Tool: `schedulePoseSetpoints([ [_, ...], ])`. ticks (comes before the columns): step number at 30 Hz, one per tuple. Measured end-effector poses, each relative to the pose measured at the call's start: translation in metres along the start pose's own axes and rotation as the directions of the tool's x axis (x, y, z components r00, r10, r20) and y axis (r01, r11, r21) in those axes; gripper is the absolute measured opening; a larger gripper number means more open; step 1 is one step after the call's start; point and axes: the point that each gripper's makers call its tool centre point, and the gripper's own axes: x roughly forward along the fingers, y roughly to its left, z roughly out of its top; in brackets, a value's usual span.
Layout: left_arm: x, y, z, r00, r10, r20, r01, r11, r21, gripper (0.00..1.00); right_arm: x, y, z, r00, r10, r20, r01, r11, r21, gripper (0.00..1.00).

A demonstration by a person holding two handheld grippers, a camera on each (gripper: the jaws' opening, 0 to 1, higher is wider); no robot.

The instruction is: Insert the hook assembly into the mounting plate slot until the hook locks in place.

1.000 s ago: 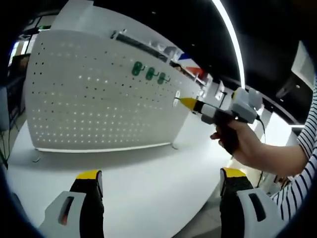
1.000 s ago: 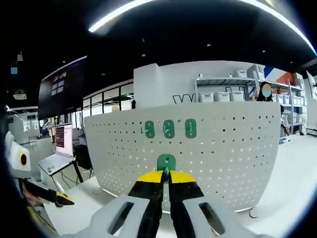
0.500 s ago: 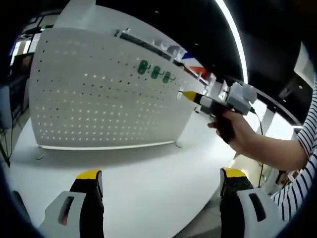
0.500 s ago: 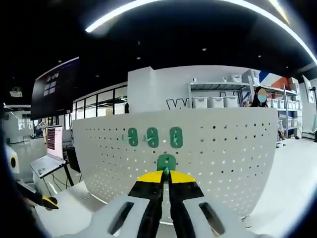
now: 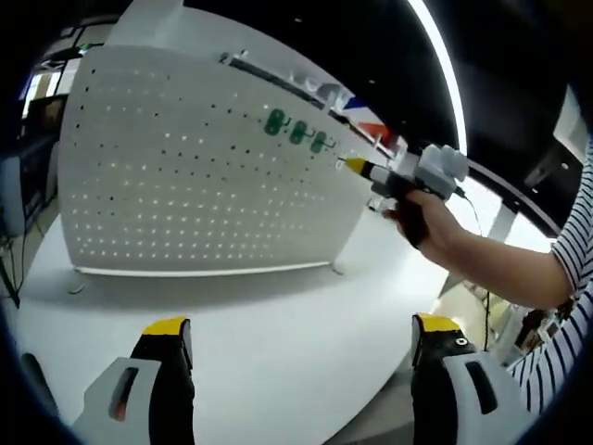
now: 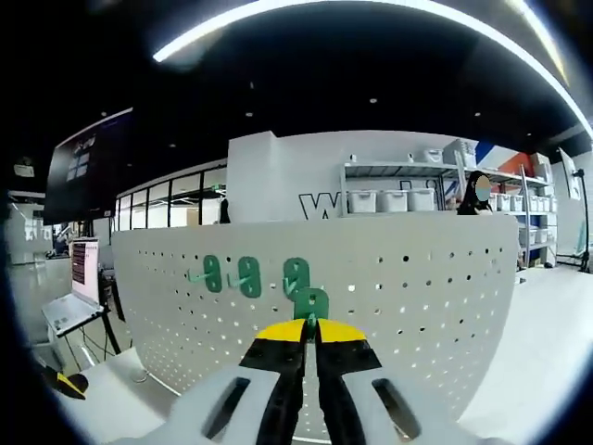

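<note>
While a white surface carried an upright white perforated mounting plate on small feet, the right gripper, its yellow-tipped jaws pressed together, pinched a green hook assembly close in front of the plate's upper rows, just beside three green hooks already hanging there; whether it touched the plate could not be told. Seen from the left gripper view, that right gripper was held in a person's hand, a striped sleeve behind it, its tip near the same hooks. At the bottom of that view, the left gripper had its jaws spread wide with nothing between them, low over the surface. Around stood a large room with a dark ceiling and long light strips, shelving with white bins, glazed partitions, a dark wall screen and a laptop on a stand.
</note>
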Motion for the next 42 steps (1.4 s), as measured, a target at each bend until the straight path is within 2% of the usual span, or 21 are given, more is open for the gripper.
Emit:
schedulePoseSetpoints([
  [19, 0.001, 0.006, -0.002, 1.0, 0.014, -0.006, -0.014, 1.0, -0.023, 1.0, 0.02, -0.021, 0.022, 0.997, -0.044, 0.057, 0.045, 0.999, -0.009, 0.0],
  [28, 0.003, 0.009, -0.003, 1.0, 0.016, -0.015, -0.017, 0.999, -0.028, 1.0, 0.027, -0.028, 0.025, 0.996, -0.056, 0.07, 0.057, 0.998, -0.021, 0.0],
  [32, 0.005, 0.009, -0.004, 1.0, 0.014, -0.019, -0.014, 0.999, -0.031, 1.0, 0.029, -0.032, 0.026, 0.995, -0.069, 0.074, 0.069, 0.998, -0.001, 0.0],
  [42, 0.005, 0.012, -0.002, 1.0, 0.016, -0.02, -0.017, 0.999, -0.042, 0.98, 0.033, -0.031, 0.024, 0.995, -0.069, 0.077, 0.071, 0.997, -0.021, 0.0],
])
